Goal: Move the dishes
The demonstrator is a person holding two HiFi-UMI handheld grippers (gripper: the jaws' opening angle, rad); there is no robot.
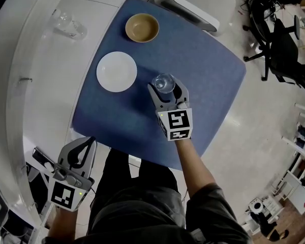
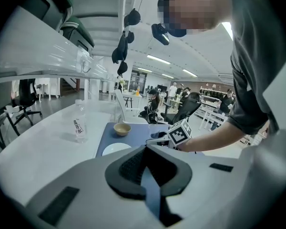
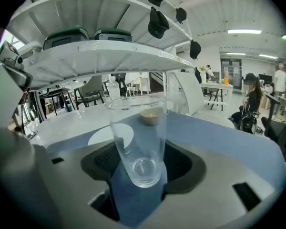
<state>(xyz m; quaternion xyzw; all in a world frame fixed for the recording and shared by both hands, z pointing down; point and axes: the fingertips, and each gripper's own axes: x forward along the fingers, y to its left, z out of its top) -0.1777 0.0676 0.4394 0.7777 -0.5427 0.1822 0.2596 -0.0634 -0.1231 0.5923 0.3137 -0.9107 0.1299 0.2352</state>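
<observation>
You are handling the glass (image 1: 163, 82). Your right gripper (image 1: 165, 92) has its fingers (image 3: 101, 164) clamped on the glass's lower part, upright over the blue mat (image 1: 208, 80) (whether it is lifted or resting there, I cannot tell). It is near the white plate (image 1: 116, 71), and the brown bowl (image 1: 142, 27) sits further back. Your left gripper (image 1: 84, 146) hangs off the mat's near edge, fingers together and empty. Next, I'd judge, keep the glass level and set it down before releasing.

A pale glossy floor (image 1: 244, 126) surrounds a curved white table (image 1: 40, 70); black office chairs (image 1: 277, 42) stand right, strip lights (image 3: 248, 31) glow overhead.
</observation>
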